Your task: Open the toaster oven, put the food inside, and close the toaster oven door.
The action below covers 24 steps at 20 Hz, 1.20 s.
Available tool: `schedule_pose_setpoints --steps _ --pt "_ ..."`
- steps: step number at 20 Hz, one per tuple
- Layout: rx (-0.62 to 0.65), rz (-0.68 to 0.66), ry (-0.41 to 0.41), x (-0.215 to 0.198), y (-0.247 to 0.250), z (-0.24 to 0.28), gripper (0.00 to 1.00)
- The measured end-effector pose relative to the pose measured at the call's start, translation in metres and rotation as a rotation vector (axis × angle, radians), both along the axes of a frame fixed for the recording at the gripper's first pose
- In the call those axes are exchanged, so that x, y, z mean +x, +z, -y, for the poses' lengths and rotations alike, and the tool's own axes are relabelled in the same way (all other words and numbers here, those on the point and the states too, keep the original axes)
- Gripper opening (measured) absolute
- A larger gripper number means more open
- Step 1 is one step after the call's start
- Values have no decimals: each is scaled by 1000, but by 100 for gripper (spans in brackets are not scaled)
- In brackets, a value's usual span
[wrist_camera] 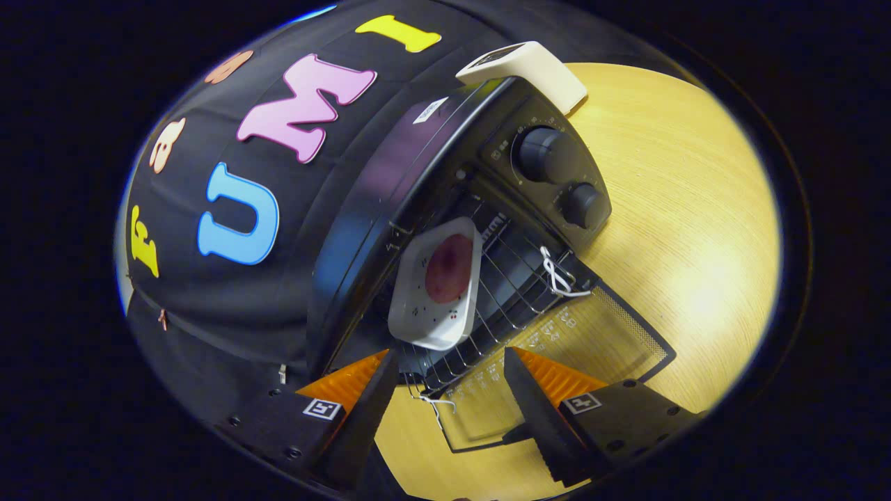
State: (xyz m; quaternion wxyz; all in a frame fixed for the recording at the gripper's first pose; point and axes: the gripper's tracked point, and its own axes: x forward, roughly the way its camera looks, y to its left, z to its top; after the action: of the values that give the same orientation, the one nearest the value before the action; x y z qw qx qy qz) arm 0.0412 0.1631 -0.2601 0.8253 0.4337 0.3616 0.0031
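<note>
Gripper (445,379): fingers spread wide apart, nothing between them but open air and the glass door below; not touching the plate
Fingers: one fingertip (379,379) sits near the lower corner of the oven body, the other (518,369) hangs over the lowered door
Oven door (557,348): folded fully down, lying flat over the wooden tabletop; glass pane with faint printed marks, dark frame around it; its handle edge reaches back between the fingers
White cord (557,275): knotted on the wire rack's front edge near the door hinge; a second bit of white cord (435,403) shows at the rack's near corner, just ahead of the fingers
Wire rack (508,292): inside the open oven, front bar at the mouth of the cavity
Plate (435,285): white, square with rounded corners, small dotted print; resting on the rack inside the oven, just ahead of the fingers
Food (449,268): round dark-red piece lying in the middle of the plate
Toaster oven (362,229): black, glossy top, view is tilted; two round knobs (560,177) on the panel beside the cavity
White device (529,69): flat, pale, beyond the oven by the far edge of the tabletop
Tabletop (682,229): light wood, bare beside the knob panel, bright glare patch
</note>
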Motion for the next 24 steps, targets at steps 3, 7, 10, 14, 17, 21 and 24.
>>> schedule_pose_setpoints --steps 3,7,10,14,17,21,24 --pt "-49 20 83 -22 6 -3 98" --pt "-133 30 205 -56 6 -5 99" --pt "-244 25 286 -80 -7 0 99" --pt "-381 33 399 -105 -23 4 99" --pt "-494 54 464 -116 -31 8 99" --pt "-641 36 527 -129 -50 12 99" --pt "-698 -7 563 -137 -66 13 99"
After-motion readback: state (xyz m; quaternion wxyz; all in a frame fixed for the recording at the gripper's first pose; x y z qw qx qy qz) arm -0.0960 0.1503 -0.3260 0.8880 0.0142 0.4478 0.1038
